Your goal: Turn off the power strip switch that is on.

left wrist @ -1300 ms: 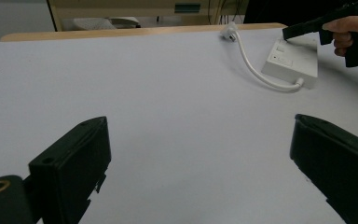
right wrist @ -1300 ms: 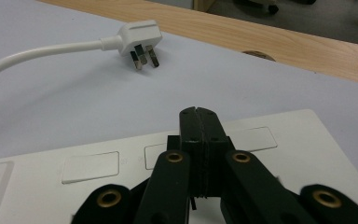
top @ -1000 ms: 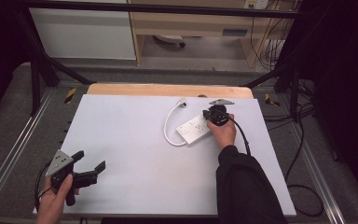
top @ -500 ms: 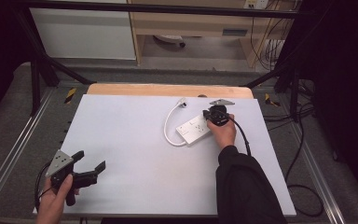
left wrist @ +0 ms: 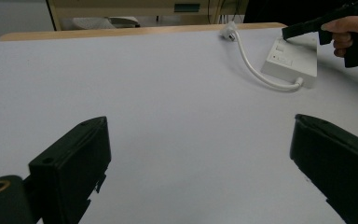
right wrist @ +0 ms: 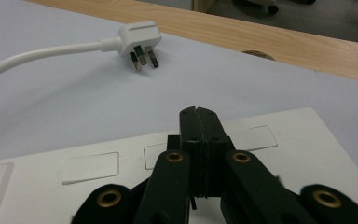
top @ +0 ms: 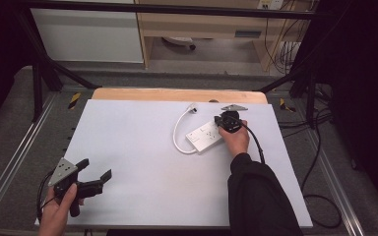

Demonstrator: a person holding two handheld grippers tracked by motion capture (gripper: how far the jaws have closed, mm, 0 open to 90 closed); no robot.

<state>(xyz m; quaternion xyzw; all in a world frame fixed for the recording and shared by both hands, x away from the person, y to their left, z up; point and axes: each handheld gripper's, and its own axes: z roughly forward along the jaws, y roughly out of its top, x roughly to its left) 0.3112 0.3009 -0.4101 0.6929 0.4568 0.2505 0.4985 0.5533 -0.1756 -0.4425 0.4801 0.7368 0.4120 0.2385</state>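
Over the power strip (top: 205, 136) the right claw (right wrist: 199, 114) stays pressed together – nothing has moved; left claw (left wrist: 200, 154) spread wide, idle

Grey carpet floor (top: 10, 123), white cabinet (top: 86, 34), wooden shelving (top: 202, 24), dim surroundings

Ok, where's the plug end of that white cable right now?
In the high view the plug lies at the table's far edge, right of centre, just left of the power strip under the right claw.
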